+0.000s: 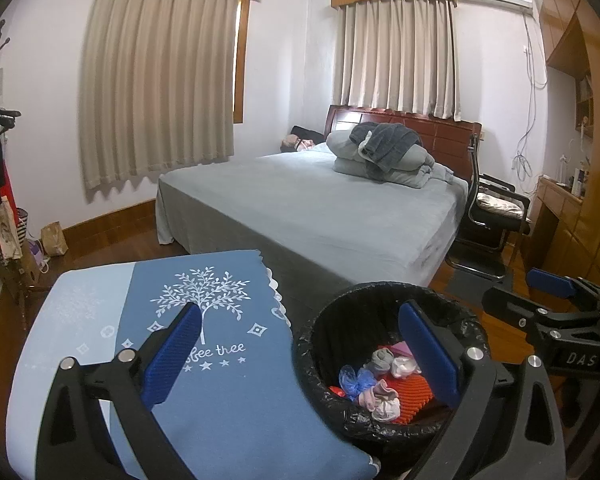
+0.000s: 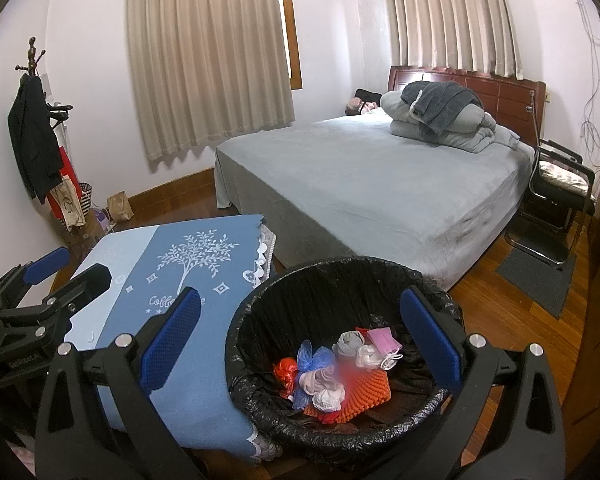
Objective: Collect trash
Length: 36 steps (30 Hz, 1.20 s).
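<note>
Both tongs, left (image 1: pixel 300 354) and right (image 2: pixel 300 338), hang released and empty above the bin (image 2: pixel 340 280); a careless descent could snag its loose liner.

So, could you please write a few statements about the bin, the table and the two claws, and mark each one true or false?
1. The bin is lined with a black bag. True.
2. The bin holds nothing. False: crumpled trash lies at the bottom, including a pink face mask.
3. The left claw is clamped on a piece of trash. False: its jaws are open with nothing between them.
4. The right claw is open too. True.
5. The table beside the bin has a blue cloth printed with a white tree. True.
6. The bin stands on the bed. False: it sits low beside the table.
</note>
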Each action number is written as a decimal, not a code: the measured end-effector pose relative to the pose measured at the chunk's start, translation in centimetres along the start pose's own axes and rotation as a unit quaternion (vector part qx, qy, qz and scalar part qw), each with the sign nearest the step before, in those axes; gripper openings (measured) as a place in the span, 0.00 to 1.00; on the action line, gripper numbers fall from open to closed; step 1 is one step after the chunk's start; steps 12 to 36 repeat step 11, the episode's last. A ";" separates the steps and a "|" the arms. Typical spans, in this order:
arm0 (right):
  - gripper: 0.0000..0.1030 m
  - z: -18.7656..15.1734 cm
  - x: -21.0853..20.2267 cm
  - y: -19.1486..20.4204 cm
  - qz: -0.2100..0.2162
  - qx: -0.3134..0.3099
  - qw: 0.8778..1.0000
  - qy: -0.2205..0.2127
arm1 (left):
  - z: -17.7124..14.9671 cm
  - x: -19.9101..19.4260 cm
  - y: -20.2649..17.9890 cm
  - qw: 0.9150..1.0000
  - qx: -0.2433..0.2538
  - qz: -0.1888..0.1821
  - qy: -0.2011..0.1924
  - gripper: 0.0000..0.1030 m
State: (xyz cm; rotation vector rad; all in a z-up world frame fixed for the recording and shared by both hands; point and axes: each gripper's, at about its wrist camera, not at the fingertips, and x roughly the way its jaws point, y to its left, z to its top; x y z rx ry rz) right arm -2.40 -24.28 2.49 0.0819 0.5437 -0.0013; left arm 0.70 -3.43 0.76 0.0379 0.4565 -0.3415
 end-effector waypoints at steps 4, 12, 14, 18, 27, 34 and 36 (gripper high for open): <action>0.94 0.0 0.0 0.0 0.000 0.001 1.000 0.000 | -0.1 -0.1 0.0 1.000 0.001 0.001 0.000 0.94; 0.94 -0.1 -0.1 0.2 0.000 0.001 1.000 0.001 | -0.4 0.1 0.2 1.000 -0.001 0.002 0.002 0.94; 0.94 -0.1 -0.1 0.2 0.000 0.001 1.000 0.001 | -0.4 0.1 0.2 1.000 -0.001 0.002 0.002 0.94; 0.94 -0.1 -0.1 0.2 0.000 0.001 1.000 0.001 | -0.4 0.1 0.2 1.000 -0.001 0.002 0.002 0.94; 0.94 -0.1 -0.1 0.2 0.000 0.001 1.000 0.001 | -0.4 0.1 0.2 1.000 -0.001 0.002 0.002 0.94; 0.94 -0.1 -0.1 0.2 0.000 0.001 1.000 0.001 | -0.4 0.1 0.2 1.000 -0.001 0.002 0.002 0.94; 0.94 -0.1 -0.1 0.2 0.000 0.001 1.000 0.001 | -0.4 0.1 0.2 1.000 -0.001 0.002 0.002 0.94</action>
